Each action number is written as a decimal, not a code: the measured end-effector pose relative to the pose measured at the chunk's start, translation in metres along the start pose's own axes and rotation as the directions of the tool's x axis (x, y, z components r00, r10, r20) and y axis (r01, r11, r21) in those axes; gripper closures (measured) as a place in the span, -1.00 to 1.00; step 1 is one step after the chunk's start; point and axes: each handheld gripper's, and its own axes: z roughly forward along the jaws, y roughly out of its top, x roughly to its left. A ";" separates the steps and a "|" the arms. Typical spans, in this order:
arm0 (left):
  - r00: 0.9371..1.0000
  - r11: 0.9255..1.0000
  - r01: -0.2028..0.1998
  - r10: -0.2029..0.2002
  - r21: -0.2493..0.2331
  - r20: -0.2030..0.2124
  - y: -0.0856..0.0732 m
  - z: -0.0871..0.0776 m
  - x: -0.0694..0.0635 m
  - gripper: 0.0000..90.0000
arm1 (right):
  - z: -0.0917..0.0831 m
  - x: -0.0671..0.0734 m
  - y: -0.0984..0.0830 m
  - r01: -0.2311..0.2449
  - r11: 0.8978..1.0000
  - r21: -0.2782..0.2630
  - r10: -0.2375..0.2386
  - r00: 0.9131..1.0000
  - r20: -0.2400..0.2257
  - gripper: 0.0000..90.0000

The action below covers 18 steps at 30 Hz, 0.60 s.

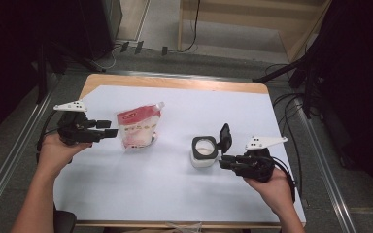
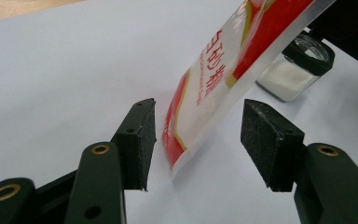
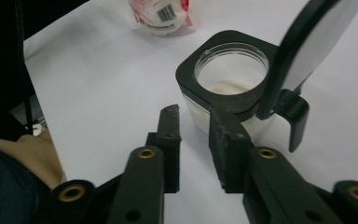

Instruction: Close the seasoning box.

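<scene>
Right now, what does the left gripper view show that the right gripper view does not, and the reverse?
Left gripper view alone: the pouch's printed red and white front with its lower corner between the left gripper's open pads, not touched by them.

Right gripper view alone: the jar's round mouth from above with white powder low inside, its black flip lid standing open, a barcode on the pouch, and the right gripper, jaws close together with nothing between them.

Both: the pouch, the jar and the white table cover.
</scene>
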 end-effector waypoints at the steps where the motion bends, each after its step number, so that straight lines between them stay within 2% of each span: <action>1: 1.000 1.000 0.003 -0.003 0.002 -0.011 0.000 0.000 0.001 0.03 | -0.002 -0.001 0.000 -0.002 1.000 0.002 0.002 1.000 0.003 0.80; 4: 1.000 1.000 0.018 -0.018 0.002 -0.020 -0.001 0.001 0.003 -0.01 | -0.008 -0.008 -0.001 -0.013 1.000 0.002 0.013 1.000 0.009 0.94; 9: 1.000 1.000 0.021 -0.020 0.015 -0.021 -0.002 0.002 0.004 -0.02 | -0.014 -0.019 -0.004 -0.041 0.999 0.001 0.041 0.998 0.047 1.00; 18: 0.999 1.000 0.017 -0.017 0.010 -0.029 -0.005 0.000 0.007 -0.02 | 0.001 -0.035 0.001 -0.079 0.997 -0.024 0.081 0.990 0.120 0.98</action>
